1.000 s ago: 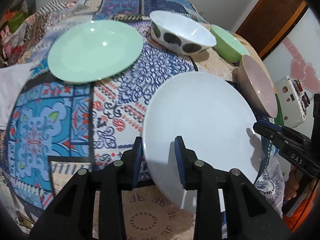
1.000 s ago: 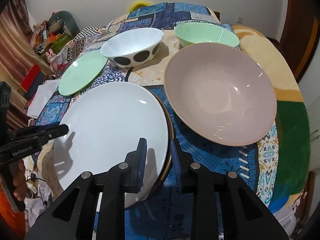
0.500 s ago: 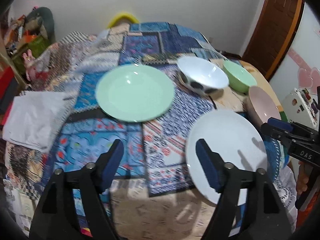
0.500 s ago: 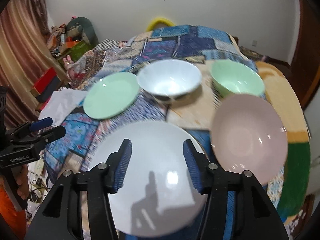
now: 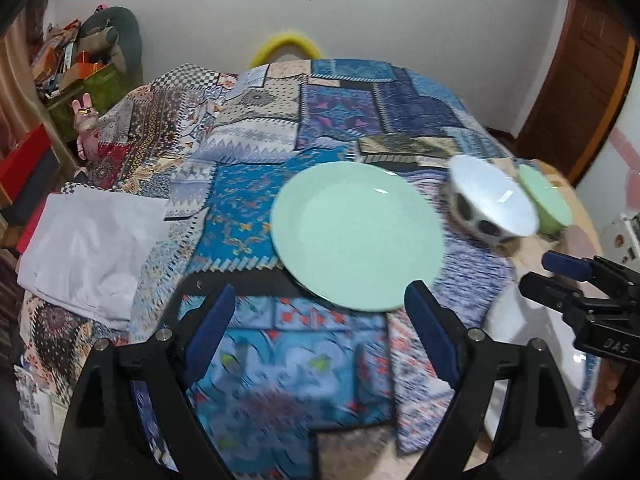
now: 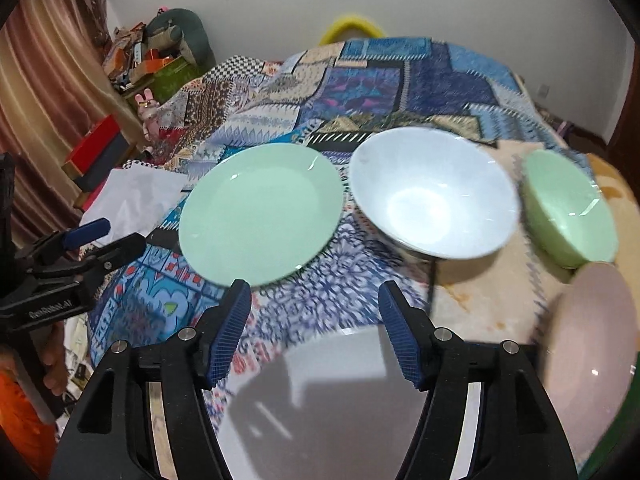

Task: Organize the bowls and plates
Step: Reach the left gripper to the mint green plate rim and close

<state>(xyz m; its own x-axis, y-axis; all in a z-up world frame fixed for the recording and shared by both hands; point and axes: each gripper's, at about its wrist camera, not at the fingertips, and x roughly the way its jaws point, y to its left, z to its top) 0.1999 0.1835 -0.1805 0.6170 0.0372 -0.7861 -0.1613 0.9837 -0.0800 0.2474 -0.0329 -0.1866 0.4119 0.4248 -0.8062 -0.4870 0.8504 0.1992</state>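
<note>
A mint green plate (image 5: 358,234) (image 6: 260,212) lies on the patchwork cloth in the middle. A white bowl with dark spots (image 5: 490,206) (image 6: 434,192) stands to its right, then a green bowl (image 5: 546,200) (image 6: 568,208) and a pink bowl (image 6: 592,344). A white plate (image 6: 332,396) (image 5: 516,320) lies at the near edge. My left gripper (image 5: 320,332) is open and empty, raised in front of the green plate. My right gripper (image 6: 316,328) is open and empty above the white plate's far rim.
A white cloth (image 5: 86,248) (image 6: 132,200) lies at the table's left edge. Red boxes (image 6: 94,150) and clutter stand beyond it on the left. A yellow chair back (image 5: 286,46) rises behind the table. A wooden door (image 5: 588,76) is at the right.
Both grippers let go of the white plate, opened wide and pulled back and up. The left one swung left, toward the green plate.
</note>
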